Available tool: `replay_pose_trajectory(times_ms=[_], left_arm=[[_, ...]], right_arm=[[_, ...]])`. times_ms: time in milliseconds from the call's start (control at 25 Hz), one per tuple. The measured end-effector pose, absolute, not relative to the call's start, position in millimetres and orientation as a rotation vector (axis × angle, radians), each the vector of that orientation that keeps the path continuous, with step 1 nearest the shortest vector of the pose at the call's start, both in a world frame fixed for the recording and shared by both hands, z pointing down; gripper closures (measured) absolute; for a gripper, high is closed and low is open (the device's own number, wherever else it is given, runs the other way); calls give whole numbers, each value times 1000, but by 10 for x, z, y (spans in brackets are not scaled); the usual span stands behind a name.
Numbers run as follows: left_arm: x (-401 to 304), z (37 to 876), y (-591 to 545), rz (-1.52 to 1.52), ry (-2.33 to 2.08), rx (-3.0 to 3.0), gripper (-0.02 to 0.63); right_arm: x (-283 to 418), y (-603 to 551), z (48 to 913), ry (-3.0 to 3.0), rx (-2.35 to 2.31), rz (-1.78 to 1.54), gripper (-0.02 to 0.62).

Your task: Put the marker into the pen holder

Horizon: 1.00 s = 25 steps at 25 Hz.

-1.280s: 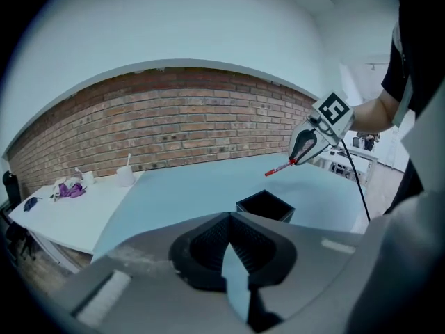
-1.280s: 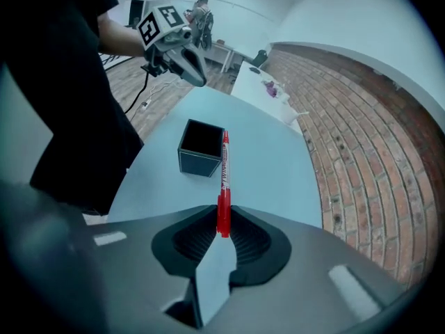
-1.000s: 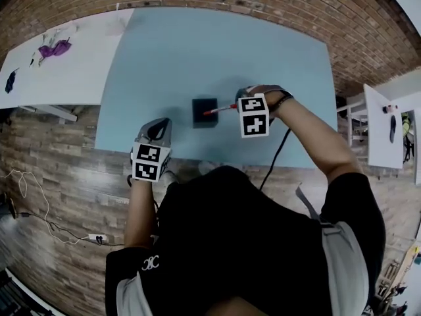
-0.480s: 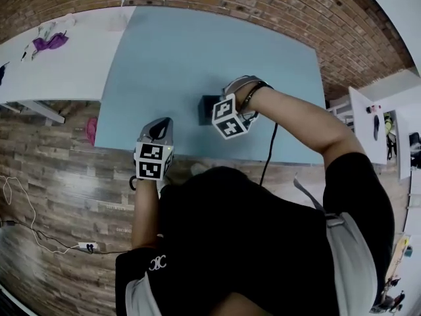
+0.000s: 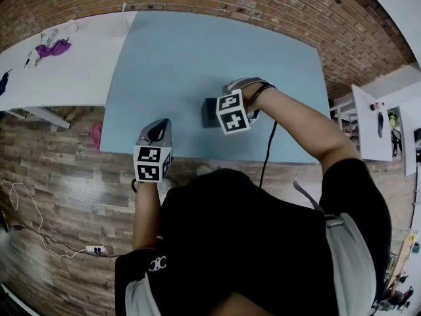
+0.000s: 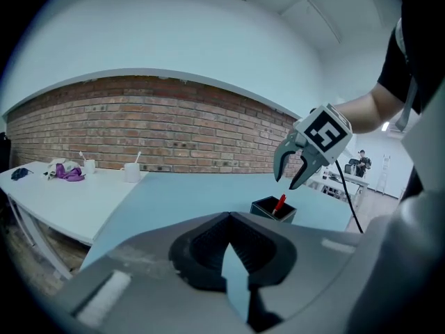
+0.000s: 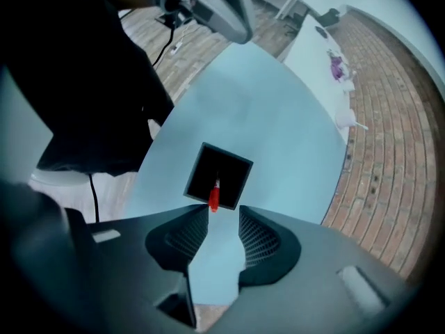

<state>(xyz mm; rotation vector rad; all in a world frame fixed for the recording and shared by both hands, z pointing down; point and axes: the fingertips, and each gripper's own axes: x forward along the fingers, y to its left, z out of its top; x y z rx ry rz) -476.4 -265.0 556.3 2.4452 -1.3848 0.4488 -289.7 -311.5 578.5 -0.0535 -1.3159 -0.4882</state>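
The black square pen holder (image 5: pixel 208 112) stands on the light blue table (image 5: pixel 191 51) near its front edge. The red-capped marker (image 6: pixel 279 204) stands inside the pen holder (image 6: pixel 267 209), leaning on a wall, cap up. My right gripper (image 6: pixel 286 180) hangs just above it, pointing down, jaws opening and free of the marker. In the right gripper view the marker (image 7: pixel 214 197) sits in the holder (image 7: pixel 220 175) just beyond the right gripper (image 7: pixel 222 216). My left gripper (image 5: pixel 156 130) rests shut and empty at the table's front edge.
A white table (image 5: pixel 66 71) adjoins the blue one on the left, carrying a purple object (image 5: pixel 54 47) and white cups (image 6: pixel 131 172). A black cable (image 5: pixel 268 151) hangs from my right gripper over the front edge. A brick wall runs behind both tables.
My right gripper swung from the holder's right side, marker held sideways, to directly above it and tipped down. The marker now stands in the holder and the jaws have parted. The left gripper stayed put.
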Motion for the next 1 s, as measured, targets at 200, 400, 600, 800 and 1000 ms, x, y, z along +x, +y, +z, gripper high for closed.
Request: replay_pose_trajectory(times_ms=[200,400,600,800,1000], left_arm=[[-4705,5448,-2752,466,-1357,2487,601],[-4636,5350,-2942,486,-1324,2525,601],[-4490,5204,-3069,502,-1269,2585,601],[-4402,5154,-3123,525,-1246,2605,601],[-4359,5092,-3161,547,-1246,2624,601]], right_arm=[[-2874,-3156,5424,-1702,212,-253,451],[-2509,-3405,4920,-2136,775,2,538],[-2040,-3347,4763,-2375,1241,195,586],[-1969,-3152,4875,-2502,1439,295,586],[-2073,-3090,5088,-2506,1431,315,588]])
